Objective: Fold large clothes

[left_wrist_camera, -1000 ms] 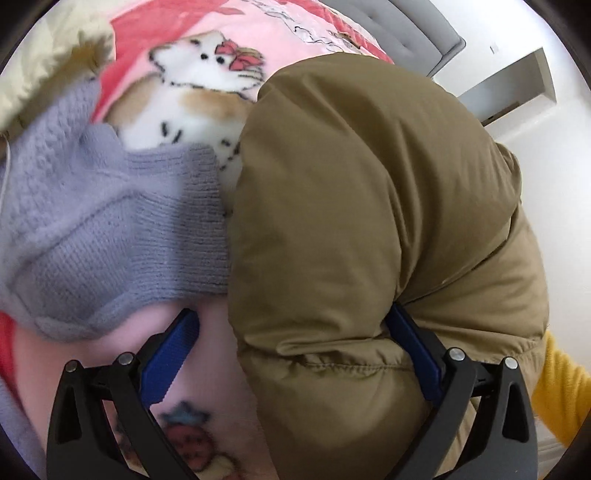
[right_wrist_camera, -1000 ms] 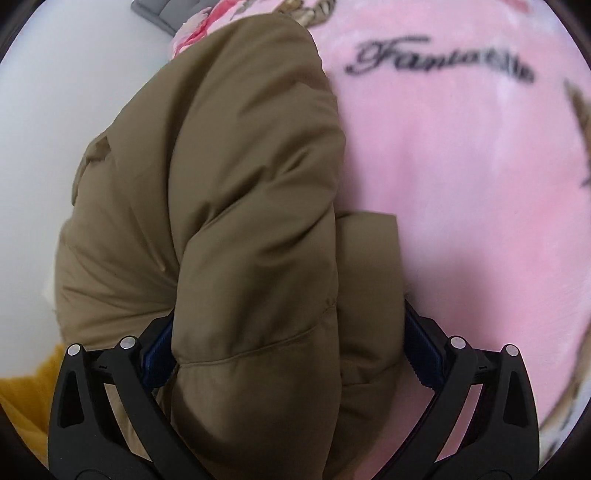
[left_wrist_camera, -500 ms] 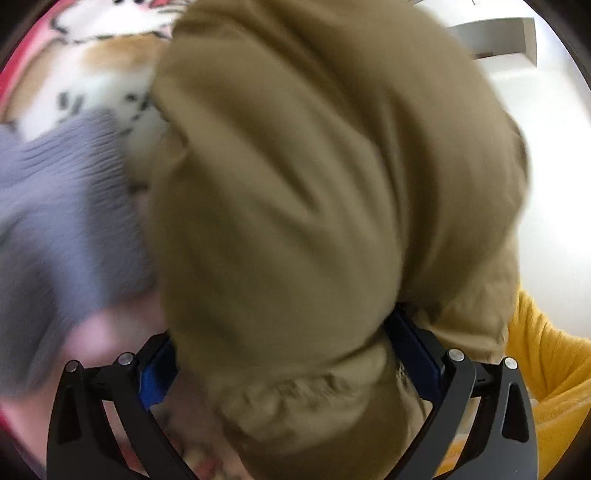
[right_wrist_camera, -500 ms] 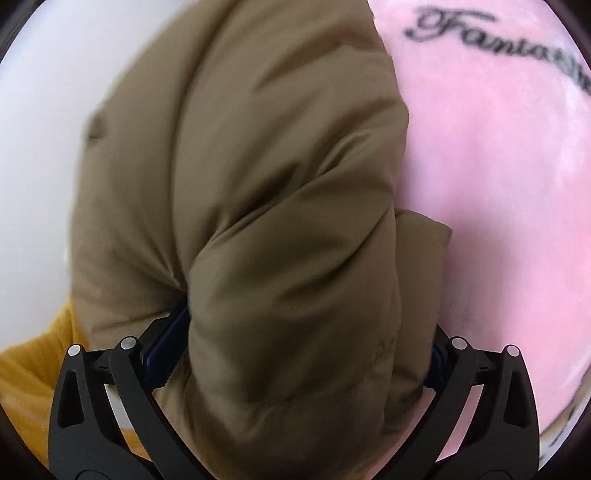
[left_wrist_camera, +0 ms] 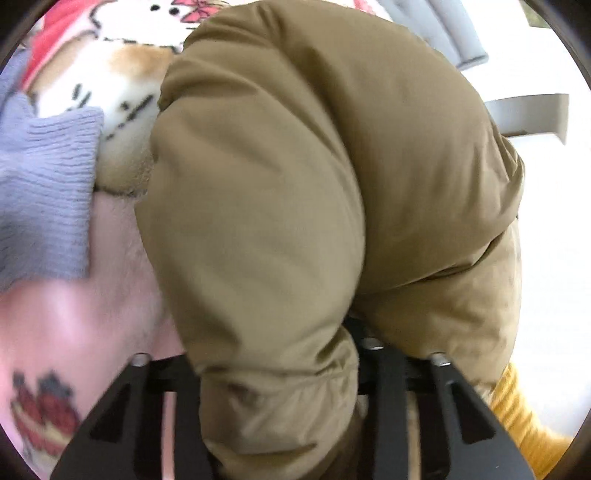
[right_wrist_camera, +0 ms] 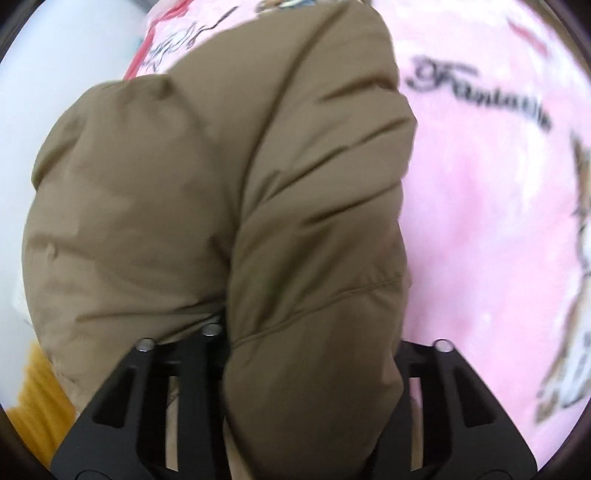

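Observation:
A puffy olive-brown jacket [left_wrist_camera: 314, 184] fills the left wrist view, bunched up over a pink printed blanket [left_wrist_camera: 74, 314]. My left gripper [left_wrist_camera: 277, 369] is shut on a thick fold of the jacket; its fingertips are hidden in the cloth. In the right wrist view the same jacket [right_wrist_camera: 221, 203] bulges up over the blanket [right_wrist_camera: 480, 221]. My right gripper [right_wrist_camera: 306, 362] is shut on another fold of the jacket, with its fingertips hidden too.
A lilac knit sweater [left_wrist_camera: 40, 192] lies on the blanket to the left of the jacket. A mustard-yellow garment [left_wrist_camera: 524, 421] shows at the lower right, and also in the right wrist view [right_wrist_camera: 37, 391]. A grey headboard [left_wrist_camera: 443, 29] and white wall lie beyond.
Both grippers have closed from wide open onto the jacket's folds. The jacket has bunched and lifted closer to both cameras.

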